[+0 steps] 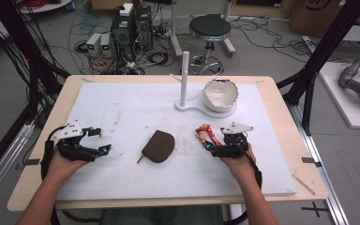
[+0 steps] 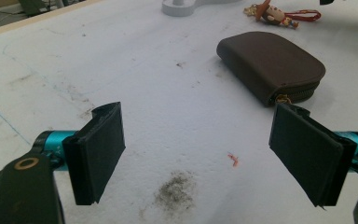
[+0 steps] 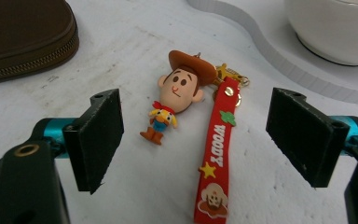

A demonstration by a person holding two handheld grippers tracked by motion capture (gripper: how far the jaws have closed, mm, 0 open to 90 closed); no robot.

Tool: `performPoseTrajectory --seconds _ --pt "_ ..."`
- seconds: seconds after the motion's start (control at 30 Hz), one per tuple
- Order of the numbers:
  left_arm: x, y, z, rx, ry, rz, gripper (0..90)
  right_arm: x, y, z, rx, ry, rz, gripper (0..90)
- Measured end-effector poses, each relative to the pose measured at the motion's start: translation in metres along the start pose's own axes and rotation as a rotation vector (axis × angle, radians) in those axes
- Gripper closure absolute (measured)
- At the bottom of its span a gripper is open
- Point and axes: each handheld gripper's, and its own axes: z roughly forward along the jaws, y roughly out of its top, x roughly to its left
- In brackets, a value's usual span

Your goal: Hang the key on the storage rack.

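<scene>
My right gripper (image 3: 193, 140) hovers jaws wide apart over the keychain (image 3: 179, 95) lying flat on the table (image 1: 122, 108), just right of the pouch (image 1: 159, 146); my left gripper (image 2: 198, 154) sits open, empty, well left.

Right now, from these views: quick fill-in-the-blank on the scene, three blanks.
1. The right tongs stand ____ over the Woody keychain.
2. The zip pouch between the hands is ____ in colour.
3. The bowl sits on the white stand, at the table's ____ side from the person.

Missing words: open; brown; far
</scene>
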Motion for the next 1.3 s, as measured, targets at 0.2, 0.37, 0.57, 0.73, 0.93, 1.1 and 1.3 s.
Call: performPoseTrajectory --seconds 0.2,0.37,0.57,0.73,0.93,1.1,1.3 --pt "-0.001 -0.002 -0.003 0.005 0.005 -0.002 18.1 0.006 0.006 0.018 0.025 0.006 0.002 19.0" --pt "-0.002 -0.004 -0.011 0.000 0.016 0.000 18.1 0.010 0.012 0.035 0.059 0.012 -0.002 19.0" --pt "-0.003 -0.008 -0.018 0.003 0.026 -0.003 18.1 0.013 0.012 0.047 0.104 0.011 -0.019 19.1" --pt "-0.003 -0.009 -0.023 0.000 0.037 -0.002 18.1 0.014 0.011 0.051 0.121 0.017 -0.016 19.3" --pt "-0.003 -0.011 -0.024 0.006 0.040 -0.003 18.1 0.018 0.013 0.056 0.134 0.036 -0.032 26.6" --pt "-0.004 -0.011 -0.024 0.008 0.040 0.000 18.1 0.016 0.013 0.057 0.137 0.044 -0.018 26.8" --pt "-0.005 -0.011 -0.022 0.013 0.035 0.005 18.1 0.014 0.012 0.058 0.137 0.065 0.002 31.9"
